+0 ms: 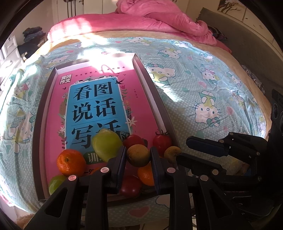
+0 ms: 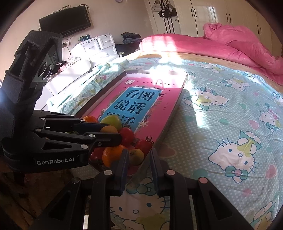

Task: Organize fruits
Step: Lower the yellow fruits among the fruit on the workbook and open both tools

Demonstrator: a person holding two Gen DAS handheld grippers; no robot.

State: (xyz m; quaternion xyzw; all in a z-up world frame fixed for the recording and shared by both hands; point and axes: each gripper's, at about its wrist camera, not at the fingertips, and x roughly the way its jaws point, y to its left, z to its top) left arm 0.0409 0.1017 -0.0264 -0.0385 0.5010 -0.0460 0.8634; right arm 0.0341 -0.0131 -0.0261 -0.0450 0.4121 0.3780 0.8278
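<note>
A shallow box [image 1: 152, 85] lined with a pink and blue book cover lies on the bed. Several fruits crowd its near end. There is a mandarin [image 1: 70, 162], a big green fruit [image 1: 106, 145], a small green one [image 1: 56, 184], red tomatoes [image 1: 161, 142] and a second orange [image 1: 146, 175]. My left gripper [image 1: 138, 150] is shut on a yellow-brown fruit [image 1: 138, 156] above the pile. It shows side-on in the right wrist view [image 2: 113, 132]. My right gripper [image 2: 139, 154] hangs over the box's near right corner, shut with nothing between its fingers. Another yellow fruit [image 2: 136, 156] lies just beyond its fingertips.
The bed has a pale blue cartoon-cat sheet [image 2: 230, 123]. A bunched pink quilt [image 2: 230, 40] lies along its far side. White drawers [image 2: 99, 44] and a dark television [image 2: 65, 19] stand to the left of the bed, and wardrobe doors [image 2: 212, 16] stand behind it.
</note>
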